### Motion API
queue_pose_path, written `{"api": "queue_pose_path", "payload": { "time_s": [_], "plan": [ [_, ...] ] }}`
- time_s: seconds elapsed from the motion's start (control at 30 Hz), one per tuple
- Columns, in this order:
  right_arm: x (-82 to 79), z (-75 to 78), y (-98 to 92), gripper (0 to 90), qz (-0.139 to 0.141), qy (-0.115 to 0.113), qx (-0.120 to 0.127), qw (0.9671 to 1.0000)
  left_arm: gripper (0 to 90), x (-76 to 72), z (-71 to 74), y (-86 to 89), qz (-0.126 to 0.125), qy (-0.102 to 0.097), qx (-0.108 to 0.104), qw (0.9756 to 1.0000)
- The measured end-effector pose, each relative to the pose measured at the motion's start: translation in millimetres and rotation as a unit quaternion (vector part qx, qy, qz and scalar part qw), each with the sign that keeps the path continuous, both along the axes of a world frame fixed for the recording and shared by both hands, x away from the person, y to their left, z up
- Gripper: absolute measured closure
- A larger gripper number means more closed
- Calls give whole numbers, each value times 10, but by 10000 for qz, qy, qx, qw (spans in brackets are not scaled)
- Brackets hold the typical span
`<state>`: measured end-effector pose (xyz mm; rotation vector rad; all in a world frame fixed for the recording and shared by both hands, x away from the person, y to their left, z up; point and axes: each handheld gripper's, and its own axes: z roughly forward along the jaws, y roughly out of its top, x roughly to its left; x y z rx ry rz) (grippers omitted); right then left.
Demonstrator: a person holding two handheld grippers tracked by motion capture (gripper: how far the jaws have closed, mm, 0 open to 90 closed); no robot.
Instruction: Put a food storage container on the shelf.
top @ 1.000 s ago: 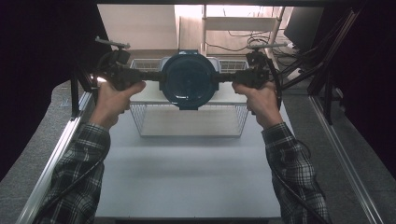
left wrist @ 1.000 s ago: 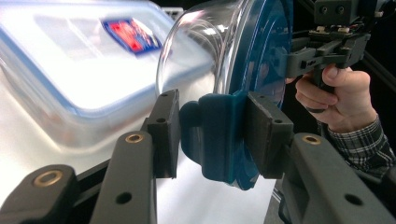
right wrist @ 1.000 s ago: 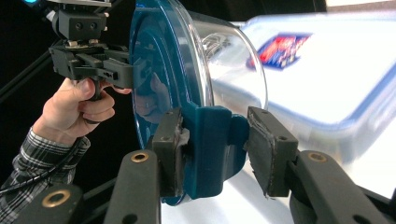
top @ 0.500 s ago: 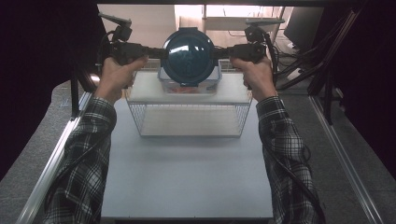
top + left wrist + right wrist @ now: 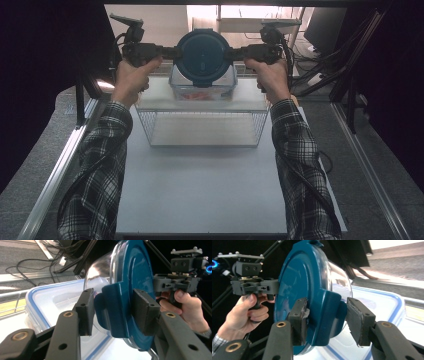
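Two grippers, one per hand. Left gripper (image 5: 170, 51) at the left latch tab of one round container (image 5: 202, 56); in the left gripper view the tab sits between two black pads (image 5: 85, 311), right pad against the blue lid, left pad with a sliver of gap, jaws just been opening. Cannot tell whether the pads press. Right gripper (image 5: 235, 51) at the opposite tab; in the right gripper view tab between its pads (image 5: 298, 321), left pad on the lid, right pad slightly off, jaws likewise just been opening. Container: one blue lid, clear bowl body, held up between both grippers, lid facing the high camera. Directly below it one clear box (image 5: 202, 90) with blue-edged lid, resting on one wire basket (image 5: 202, 125). Basket on one white table (image 5: 200, 190). Two plaid sleeves (image 5: 97, 165) entering from the bottom edge.
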<state>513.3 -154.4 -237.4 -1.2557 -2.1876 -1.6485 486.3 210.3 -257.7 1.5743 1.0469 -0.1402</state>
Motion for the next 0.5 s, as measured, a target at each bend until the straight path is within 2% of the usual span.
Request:
{"api": "queue_pose_path", "payload": {
  "time_s": [0.03,0.17,0.23,0.27,0.3,0.33,0.4,0.47,0.5],
  "plan": [
    [9,-3,1,515,-41,-2,-26,10000,536,27,-24,-5,38,70,-84,9999],
    [35,-21,-1,520,-204,-79,-94,9997,526,61,-46,-31,99,122,-153,9998],
    [38,-20,13,553,-337,-224,-320,9987,505,82,-38,-76,224,190,142,9995],
    [41,-24,22,538,-350,-242,-342,9985,482,98,-59,-71,238,251,147,9993],
    [42,-30,34,541,-385,-277,-252,9986,529,97,-69,-55,219,187,91,9995],
    [41,-32,39,536,-412,-308,-343,9981,555,95,-69,-59,225,155,107,9996],
    [50,-45,43,537,-405,-282,-271,9984,546,81,-43,-87,311,130,187,9993],
    [47,-53,40,537,-422,-268,-236,9985,541,59,-4,-119,416,30,386,9984],
    [39,-58,39,537,-451,-255,-222,9984,525,35,28,-143,567,-92,594,9966]
  ]
}}
